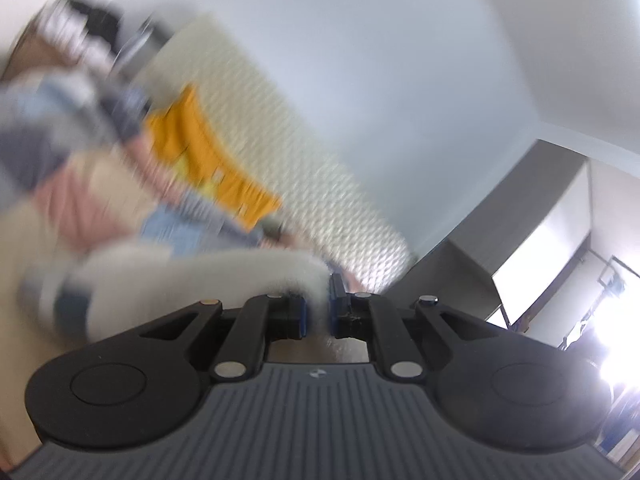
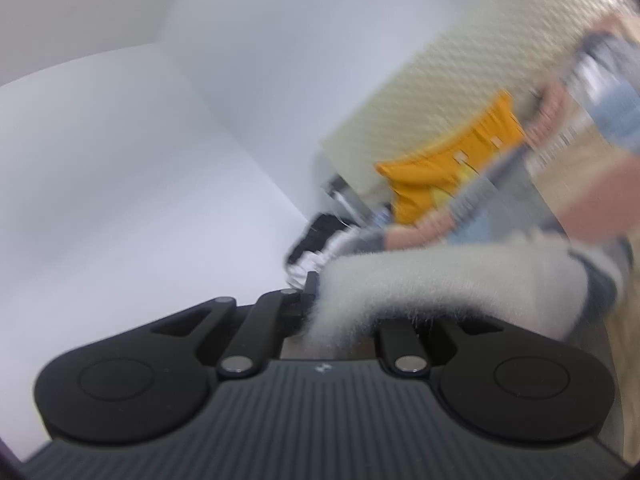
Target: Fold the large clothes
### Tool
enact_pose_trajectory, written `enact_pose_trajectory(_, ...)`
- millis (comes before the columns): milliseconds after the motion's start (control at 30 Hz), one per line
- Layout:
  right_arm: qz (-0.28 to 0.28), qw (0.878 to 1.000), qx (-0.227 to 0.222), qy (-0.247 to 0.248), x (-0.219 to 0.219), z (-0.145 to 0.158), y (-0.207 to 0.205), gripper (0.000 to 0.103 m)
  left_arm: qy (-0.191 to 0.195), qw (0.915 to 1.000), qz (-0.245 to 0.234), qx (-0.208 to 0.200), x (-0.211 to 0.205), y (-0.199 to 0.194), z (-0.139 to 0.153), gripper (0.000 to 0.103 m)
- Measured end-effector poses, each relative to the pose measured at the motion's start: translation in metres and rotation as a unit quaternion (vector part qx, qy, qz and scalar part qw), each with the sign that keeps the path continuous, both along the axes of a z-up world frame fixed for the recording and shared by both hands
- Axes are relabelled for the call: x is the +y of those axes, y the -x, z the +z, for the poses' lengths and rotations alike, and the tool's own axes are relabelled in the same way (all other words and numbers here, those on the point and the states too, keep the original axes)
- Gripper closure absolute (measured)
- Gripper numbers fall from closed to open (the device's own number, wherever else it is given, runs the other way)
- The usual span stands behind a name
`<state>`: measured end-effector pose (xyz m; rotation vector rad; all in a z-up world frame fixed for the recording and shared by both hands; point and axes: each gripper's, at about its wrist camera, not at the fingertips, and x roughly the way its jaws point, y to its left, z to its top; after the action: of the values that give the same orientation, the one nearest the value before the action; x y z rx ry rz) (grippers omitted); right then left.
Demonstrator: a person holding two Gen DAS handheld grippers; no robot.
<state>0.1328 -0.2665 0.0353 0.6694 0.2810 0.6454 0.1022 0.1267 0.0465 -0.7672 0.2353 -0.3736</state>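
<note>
A fuzzy pale grey-white garment (image 1: pixel 192 280) hangs stretched to the left in the left wrist view, its edge pinched in my left gripper (image 1: pixel 318 306), which is shut on it. In the right wrist view the same fuzzy garment (image 2: pixel 460 276) runs off to the right, and my right gripper (image 2: pixel 324 308) is shut on its other edge; its right finger is hidden under the fabric. Both grippers point level, up off the bed. Everything beyond them is blurred by motion.
A bed with a quilted cream headboard (image 1: pixel 280 136) carries a heap of clothes: an orange garment (image 1: pixel 208 156), pink (image 1: pixel 80 200) and light blue pieces (image 1: pixel 176 232). White walls (image 2: pixel 140 140) stand behind. A bright window (image 1: pixel 616 344) and a grey cabinet (image 1: pixel 520 216) are at the right.
</note>
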Motion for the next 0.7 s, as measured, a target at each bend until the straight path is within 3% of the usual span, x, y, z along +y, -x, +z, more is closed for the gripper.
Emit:
enact_pose_trajectory(233,-0.010,0.996,-0.061,0.058,0.006,0.117,0.034,0.091,-0.031,0.9958,0.011,-0.085,-0.003,0.043,0.133,0.091)
enact_pose_trajectory(433,-0.038,0.992,-0.108,0.054,-0.004,0.193,0.052,0.091,-0.070,0.9888,0.008,-0.132,-0.018,0.049,0.236,0.091)
enact_pose_trajectory(567,-0.053,0.991,-0.111,0.044,-0.013,0.215,0.035,0.091,-0.075,0.9881,0.001,-0.134,-0.028,0.022,0.260,0.090)
enact_pose_trajectory(700,-0.062,0.992,-0.082,0.072,-0.006,0.203,-0.007,0.091,-0.095,0.9899,0.004,-0.105,-0.036,-0.042,0.224,0.090)
